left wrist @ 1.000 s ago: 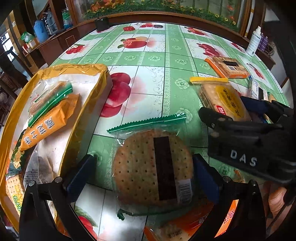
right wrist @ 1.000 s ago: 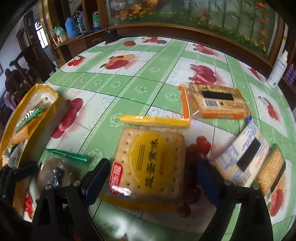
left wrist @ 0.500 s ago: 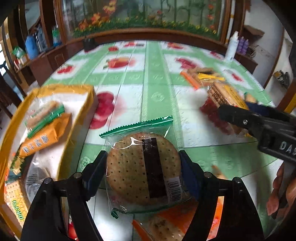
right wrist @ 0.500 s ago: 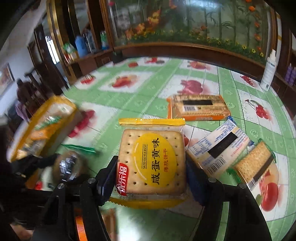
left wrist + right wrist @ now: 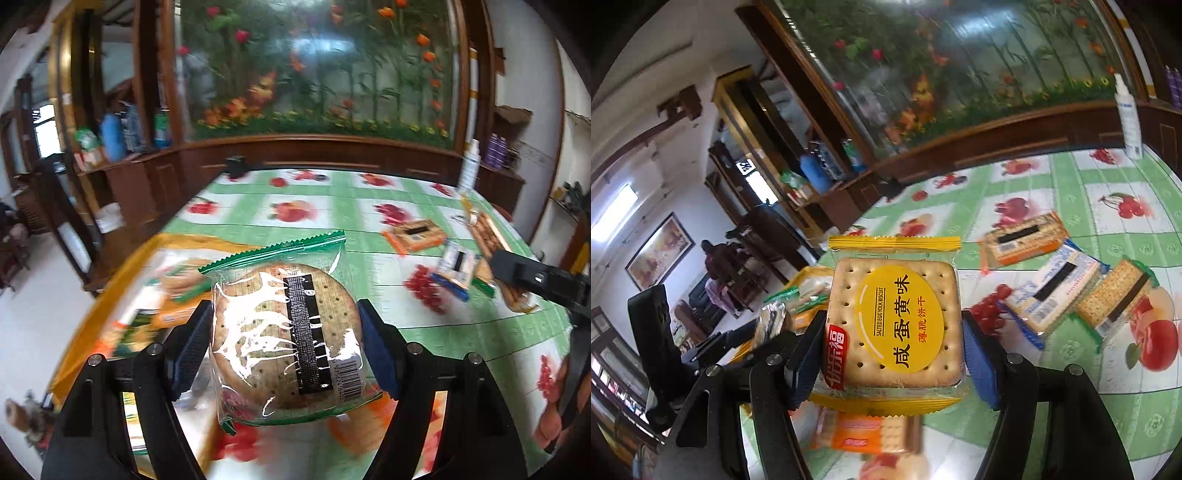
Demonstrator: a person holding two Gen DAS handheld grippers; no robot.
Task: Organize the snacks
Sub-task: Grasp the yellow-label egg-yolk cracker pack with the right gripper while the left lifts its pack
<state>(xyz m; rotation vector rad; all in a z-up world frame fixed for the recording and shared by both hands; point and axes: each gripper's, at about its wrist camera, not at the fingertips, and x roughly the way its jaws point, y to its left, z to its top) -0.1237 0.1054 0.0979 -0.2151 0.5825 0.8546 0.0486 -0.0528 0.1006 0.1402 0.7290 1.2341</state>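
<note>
My left gripper (image 5: pixel 284 343) is shut on a round cracker pack with green edging (image 5: pixel 280 332), held up above the table. My right gripper (image 5: pixel 894 347) is shut on a square salted egg yolk biscuit pack with yellow edging (image 5: pixel 897 325), also lifted. The yellow-rimmed tray (image 5: pixel 122 280) holding several snack packs lies below and left of the left gripper, and shows behind the right gripper's pack (image 5: pixel 809 277). The left gripper also shows at the left of the right wrist view (image 5: pixel 738 332).
Loose packs lie on the green fruit-print tablecloth (image 5: pixel 1108 398): an orange-edged one (image 5: pixel 1023 240), a blue-edged one (image 5: pixel 1052 291), a green-edged one (image 5: pixel 1115 302), and an orange one (image 5: pixel 864 432) under the right gripper. A white spray bottle (image 5: pixel 1128 114) stands at the far edge.
Both grippers have closed on their packs and lifted them off the table. The views have tilted upward and the left gripper has moved toward the tray.
</note>
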